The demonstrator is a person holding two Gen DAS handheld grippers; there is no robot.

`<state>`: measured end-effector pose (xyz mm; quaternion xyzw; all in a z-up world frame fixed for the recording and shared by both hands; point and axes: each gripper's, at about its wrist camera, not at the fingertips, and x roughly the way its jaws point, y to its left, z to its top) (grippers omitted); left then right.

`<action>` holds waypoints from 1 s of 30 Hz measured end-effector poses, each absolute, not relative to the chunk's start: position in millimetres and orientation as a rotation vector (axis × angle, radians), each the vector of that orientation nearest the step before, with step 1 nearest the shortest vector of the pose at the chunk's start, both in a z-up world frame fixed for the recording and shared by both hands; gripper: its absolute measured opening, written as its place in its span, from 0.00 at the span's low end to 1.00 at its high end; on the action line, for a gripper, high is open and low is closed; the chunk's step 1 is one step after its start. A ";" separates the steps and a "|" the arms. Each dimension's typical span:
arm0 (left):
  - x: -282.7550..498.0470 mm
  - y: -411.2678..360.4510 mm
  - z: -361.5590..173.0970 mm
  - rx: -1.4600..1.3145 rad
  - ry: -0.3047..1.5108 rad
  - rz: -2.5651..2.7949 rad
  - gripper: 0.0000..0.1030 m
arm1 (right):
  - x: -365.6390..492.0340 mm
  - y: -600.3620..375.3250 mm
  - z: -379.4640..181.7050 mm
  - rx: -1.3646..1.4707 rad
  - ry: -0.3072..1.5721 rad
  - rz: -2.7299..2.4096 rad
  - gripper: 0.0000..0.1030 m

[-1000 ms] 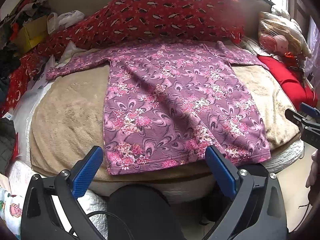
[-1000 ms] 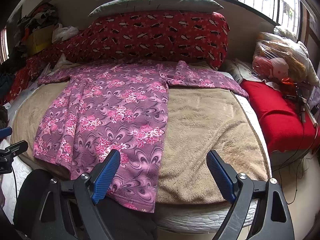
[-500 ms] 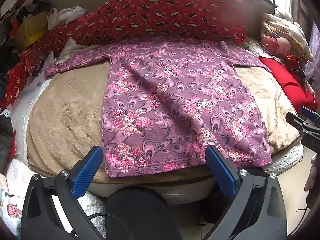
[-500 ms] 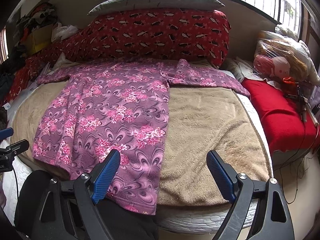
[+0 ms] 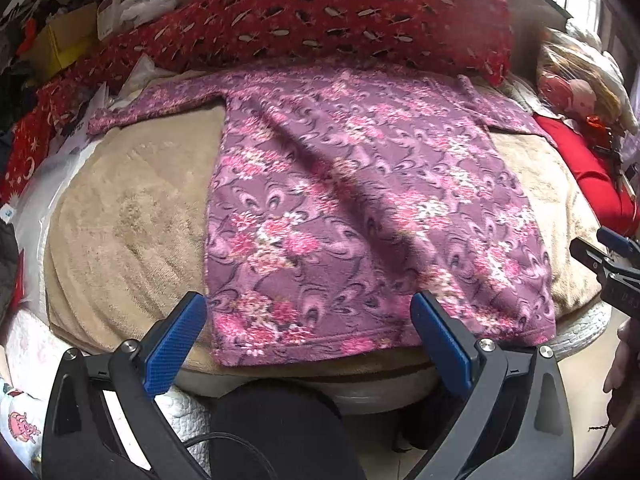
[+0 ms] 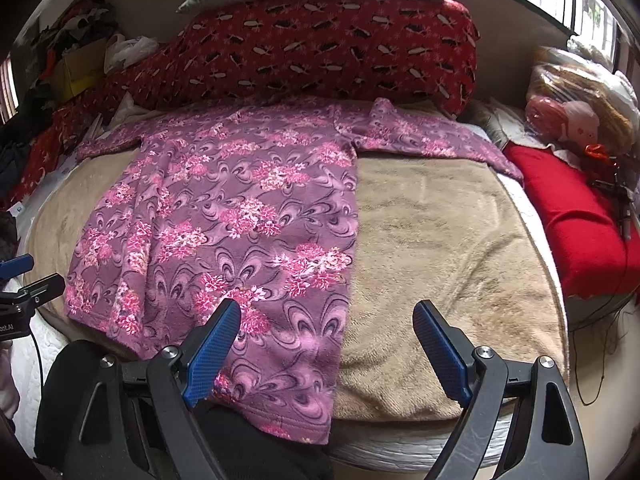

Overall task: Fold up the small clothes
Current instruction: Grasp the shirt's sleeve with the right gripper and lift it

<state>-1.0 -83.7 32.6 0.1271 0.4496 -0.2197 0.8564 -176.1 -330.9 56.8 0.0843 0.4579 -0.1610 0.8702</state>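
Observation:
A purple long-sleeved top with pink flowers (image 5: 360,208) (image 6: 224,216) lies spread flat on a beige blanket (image 5: 132,216) (image 6: 448,240), sleeves out to both sides, hem at the near edge of the bed. My left gripper (image 5: 308,332) hangs open just in front of the hem, nothing between its blue pads. My right gripper (image 6: 328,344) is open too, above the hem's right corner and the bare blanket. Each gripper shows at the edge of the other's view.
A long red patterned pillow (image 6: 328,48) with a grey pillow on it lines the back. A red cushion (image 6: 576,224) and bagged items (image 6: 576,92) sit at the right. Clutter and a yellow box (image 5: 60,44) fill the far left. A dark round shape (image 5: 280,428) lies below the bed edge.
Both grippers have moved forward toward the bed; the top and its hem look larger and closer. Both stay open. The top has not moved.

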 end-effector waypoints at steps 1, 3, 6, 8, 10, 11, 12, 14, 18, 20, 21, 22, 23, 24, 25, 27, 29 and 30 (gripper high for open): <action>3.8 -79.5 31.9 0.265 0.947 -0.450 0.99 | -174.4 -333.0 53.8 0.187 0.965 -0.336 0.87; 21.8 -61.6 29.2 0.238 0.964 -0.398 0.99 | -170.9 -340.6 45.5 0.219 0.989 -0.344 0.86; 55.8 -24.6 14.1 0.147 1.059 -0.294 0.99 | -168.1 -355.0 29.6 0.293 1.030 -0.354 0.86; 70.1 -5.5 0.3 0.080 1.121 -0.245 0.99 | -165.9 -361.7 15.9 0.346 1.064 -0.350 0.86; 78.5 6.7 -18.8 0.023 1.191 -0.221 0.99 | -162.5 -363.6 -0.6 0.387 1.107 -0.335 0.85; 79.9 7.4 -27.8 0.011 1.226 -0.228 0.99 | -159.9 -362.6 -9.2 0.405 1.130 -0.320 0.84; 80.0 4.5 -39.0 0.008 1.267 -0.252 0.99 | -157.6 -359.4 -18.6 0.420 1.153 -0.303 0.80; 76.5 -3.6 -51.7 0.009 1.312 -0.296 0.88 | -155.1 -349.7 -23.1 0.360 1.156 -0.318 0.74; 69.1 -20.2 -54.4 0.012 1.333 -0.402 0.27 | -153.2 -335.9 -12.1 0.263 1.123 -0.261 0.04; 70.3 -15.1 -44.4 0.015 1.318 -0.401 0.07 | -157.3 -339.5 -0.1 0.282 1.095 -0.226 0.03; 71.7 -3.0 -34.5 -0.032 1.311 -0.406 0.06 | -161.5 -345.4 11.8 0.319 1.065 -0.205 0.03; 71.6 7.3 -26.6 -0.063 1.296 -0.404 0.06 | -168.2 -352.0 24.0 0.357 1.026 -0.191 0.03; 70.9 17.9 -17.6 -0.080 1.274 -0.398 0.06 | -176.2 -359.8 37.8 0.394 0.980 -0.183 0.03; 69.0 30.5 -8.6 -0.069 1.247 -0.375 0.06 | -183.3 -365.9 49.4 0.414 0.937 -0.185 0.03; 69.2 36.8 -5.1 -0.056 1.241 -0.358 0.06 | -188.3 -370.9 57.0 0.420 0.913 -0.194 0.03; 65.6 49.1 -12.4 -0.041 1.267 -0.331 0.06 | -195.5 -378.7 60.7 0.430 0.915 -0.212 0.03; 67.8 52.0 -26.0 -0.010 1.303 -0.277 0.06 | -196.2 -379.6 41.5 0.435 0.975 -0.222 0.03; 71.4 52.9 -34.4 0.005 1.330 -0.259 0.06 | -194.0 -378.1 28.6 0.436 1.015 -0.226 0.03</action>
